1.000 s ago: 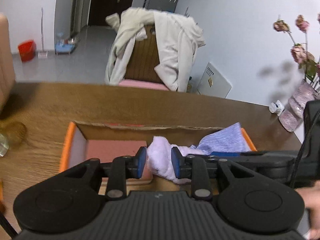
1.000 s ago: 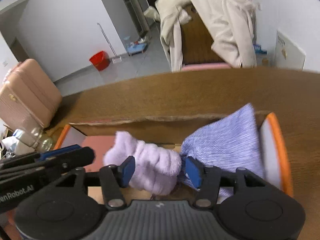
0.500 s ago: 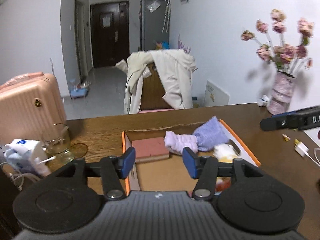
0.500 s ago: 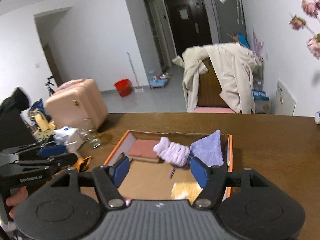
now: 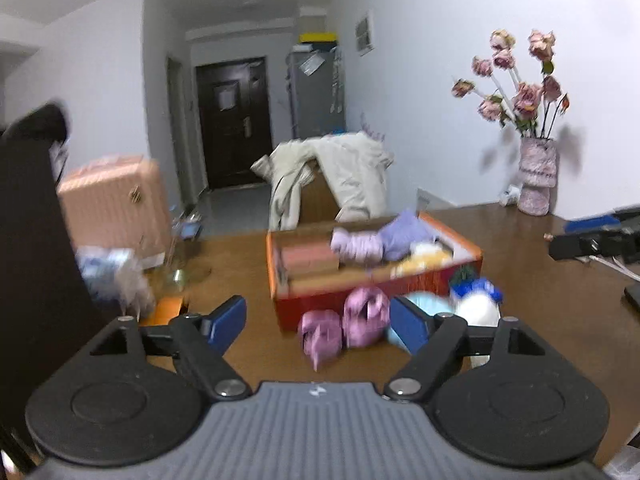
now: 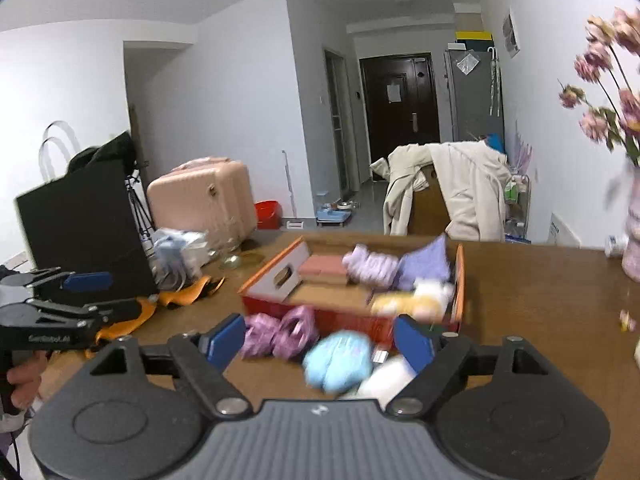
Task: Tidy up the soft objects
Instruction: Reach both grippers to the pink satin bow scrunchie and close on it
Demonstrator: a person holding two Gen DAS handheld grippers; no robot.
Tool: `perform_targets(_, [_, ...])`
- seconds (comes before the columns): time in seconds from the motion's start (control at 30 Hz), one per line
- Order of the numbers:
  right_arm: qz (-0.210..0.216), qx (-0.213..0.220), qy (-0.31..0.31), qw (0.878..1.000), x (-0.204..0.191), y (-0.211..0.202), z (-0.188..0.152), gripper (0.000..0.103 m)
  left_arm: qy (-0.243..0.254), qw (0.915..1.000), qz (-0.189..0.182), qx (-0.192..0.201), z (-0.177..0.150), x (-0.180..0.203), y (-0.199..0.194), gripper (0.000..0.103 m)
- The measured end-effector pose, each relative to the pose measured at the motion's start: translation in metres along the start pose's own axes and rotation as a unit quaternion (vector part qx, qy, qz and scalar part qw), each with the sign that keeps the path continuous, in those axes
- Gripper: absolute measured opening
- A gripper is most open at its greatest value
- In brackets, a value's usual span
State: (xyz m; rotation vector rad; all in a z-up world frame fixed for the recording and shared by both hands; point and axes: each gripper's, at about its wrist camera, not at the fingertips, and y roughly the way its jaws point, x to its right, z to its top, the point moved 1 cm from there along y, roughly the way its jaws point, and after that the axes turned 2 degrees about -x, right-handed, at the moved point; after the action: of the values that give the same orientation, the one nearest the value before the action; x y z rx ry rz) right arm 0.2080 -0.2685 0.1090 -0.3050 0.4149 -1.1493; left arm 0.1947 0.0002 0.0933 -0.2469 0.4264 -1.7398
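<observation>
Apparently both claws (image 5: 320, 322) (image 6: 320, 338) are opening, empty.

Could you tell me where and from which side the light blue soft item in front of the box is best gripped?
Probably across the middle of the light blue soft item, coming from above: it lies low and rounded on the table, and neighbours crowd both its sides.

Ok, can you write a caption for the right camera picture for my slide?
Right gripper opening, empty, over pink slippers and a blue toy beside the orange box.
</observation>
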Motion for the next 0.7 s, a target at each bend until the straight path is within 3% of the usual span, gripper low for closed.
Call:
perform_targets(0.17, [-0.006, -0.031, 0.021, 0.999, -0.024, -0.006, -0.074, 0.081, -0.060, 0.9973, 0.002, -0.042, -0.052, -0.004, -0.014, 0.081])
perform_targets(0.27, [-0.001, -0.058, 0.028, 0.998, -0.030, -0.002, -0.092, 0.081, -0.072, 0.9958, 0.016, -0.054, -0.062, -0.009, -0.015, 0.081])
perform_targets(0.5, [-0.004, -0.049, 0.033, 0.998, -0.032, 0.012, -0.082, 0.081, -0.076, 0.9955, 0.026, -0.051, -0.057, -0.021, 0.005, 0.081])
perform_targets(0.7, [0.020, -0.042, 0.053, 0.997, -0.033, 0.064, -0.046, 0.076, -0.068, 0.9961, 0.013, -0.055, -0.047, -0.033, 0.059, 0.081])
